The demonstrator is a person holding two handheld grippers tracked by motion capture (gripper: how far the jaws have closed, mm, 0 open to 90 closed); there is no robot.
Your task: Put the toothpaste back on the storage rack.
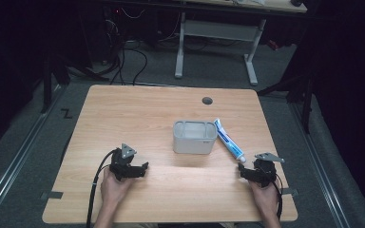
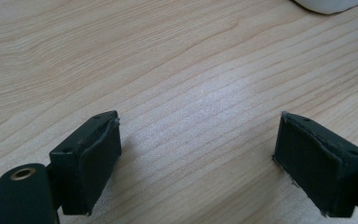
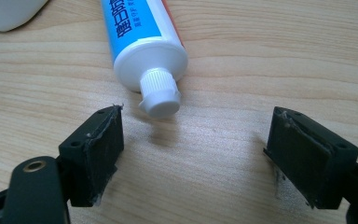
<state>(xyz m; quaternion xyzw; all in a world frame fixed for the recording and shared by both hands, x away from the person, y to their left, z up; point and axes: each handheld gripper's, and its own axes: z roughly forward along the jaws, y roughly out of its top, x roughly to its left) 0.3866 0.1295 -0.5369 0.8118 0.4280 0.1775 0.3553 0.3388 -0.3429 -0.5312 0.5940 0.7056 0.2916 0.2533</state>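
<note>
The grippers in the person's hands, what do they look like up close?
Each hand holds a black gripper: the left gripper and the right gripper. Each carries a grey three-cornered plate on top and trails a black cable. The fingertips are blocky, with flat dark pads and small screw holes. Forearms are bare, no sleeves.

Light wooden table point(image 1: 138, 109) has a small dark round grommet hole point(image 1: 207, 100) near its far edge, white-legged desk frame point(image 1: 216, 45) on the grey floor beyond it.

On the surface point(image 1: 123, 109) before you, the tub point(image 1: 195, 137) sits near the middle, with the toothpaste tube point(image 1: 229, 140) lying just to its right, cap end toward you. Your left tongs point(image 1: 140, 170) rest near-left of the tub, your right tongs point(image 1: 245, 172) just before the tube's cap.
</note>
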